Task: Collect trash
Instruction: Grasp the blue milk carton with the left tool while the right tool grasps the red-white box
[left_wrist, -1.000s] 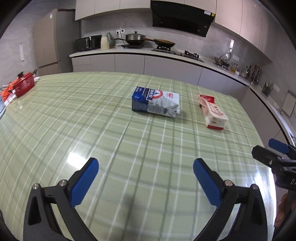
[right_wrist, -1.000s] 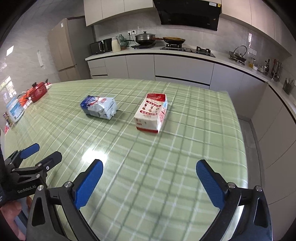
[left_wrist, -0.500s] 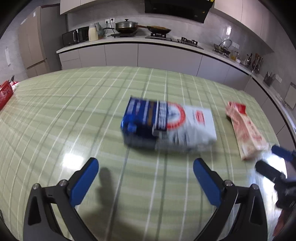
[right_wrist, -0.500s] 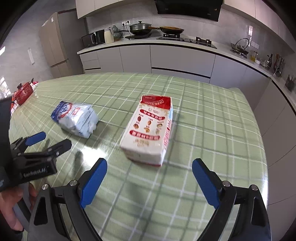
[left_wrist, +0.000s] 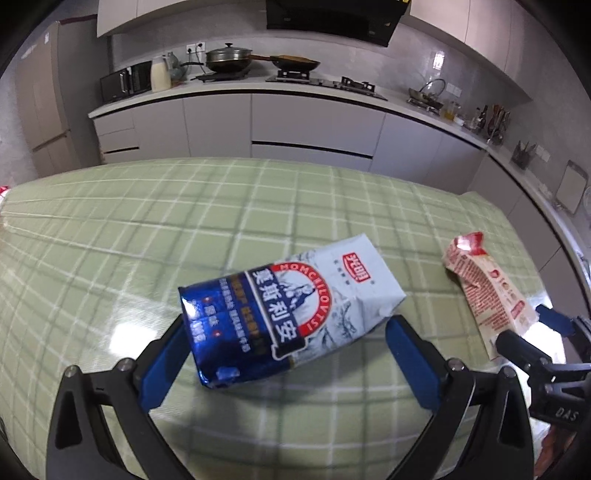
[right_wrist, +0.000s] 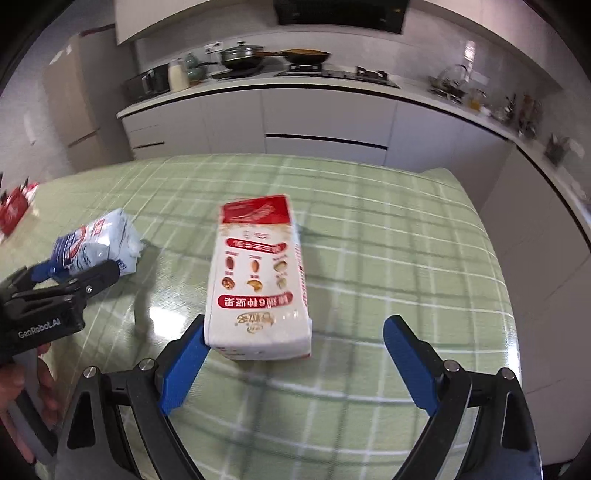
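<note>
A blue and white milk carton (left_wrist: 291, 314) lies on its side on the green checked table (left_wrist: 184, 221). My left gripper (left_wrist: 291, 363) is open, its jaws on either side of the carton's near end. A red and white carton (right_wrist: 258, 280) lies flat beside it. My right gripper (right_wrist: 295, 363) is open, with the left fingertip (right_wrist: 184, 365) at the carton's near corner. The blue carton also shows in the right wrist view (right_wrist: 99, 247), and the red carton in the left wrist view (left_wrist: 484, 288).
A red object (right_wrist: 14, 206) sits at the table's far left edge. The kitchen counter (left_wrist: 295, 92) with pots and a stove runs behind the table. The table's right edge (right_wrist: 495, 258) drops to the floor.
Both grippers have moved forward to the cartons. Each carton now lies between or against open jaws, where before it lay well ahead.
</note>
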